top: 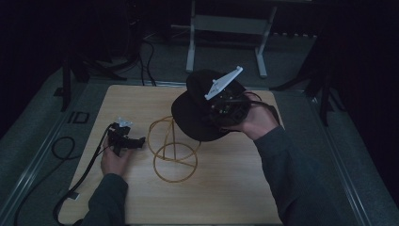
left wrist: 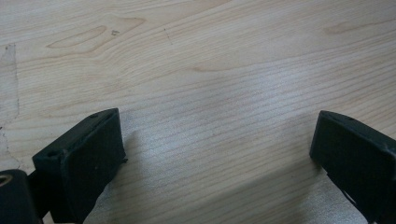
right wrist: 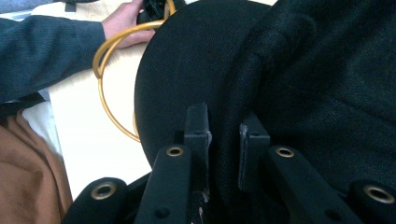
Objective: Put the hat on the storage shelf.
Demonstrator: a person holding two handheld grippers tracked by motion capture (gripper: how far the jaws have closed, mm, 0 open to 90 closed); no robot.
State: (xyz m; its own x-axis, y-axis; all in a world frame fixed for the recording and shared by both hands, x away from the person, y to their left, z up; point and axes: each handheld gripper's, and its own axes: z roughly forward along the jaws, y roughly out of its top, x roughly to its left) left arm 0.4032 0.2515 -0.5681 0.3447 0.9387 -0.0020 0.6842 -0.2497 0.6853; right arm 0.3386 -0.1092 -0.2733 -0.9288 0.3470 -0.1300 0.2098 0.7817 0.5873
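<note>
Right gripper view puts our right gripper (right wrist: pixel 223 135) with jaws clenched on the black cap (right wrist: pixel 299 79), pinching its fabric where brim meets crown. We see one cap, dark and matte, held above the table (top: pixel 226 188) beside one gold wire stand (top: pixel 173 149). Our left gripper (left wrist: pixel 215 154) rests with jaws released on bare wood.

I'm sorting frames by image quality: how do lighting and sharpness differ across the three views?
High view: dim and underexposed, so the black hat barely separates from the right gripper. Left gripper view: bright, with crisp grain on the wooden table and a soft shadow between the jaws. Right gripper view: well lit, the hat's weave sharp, the gold wire stand slightly soft.
</note>
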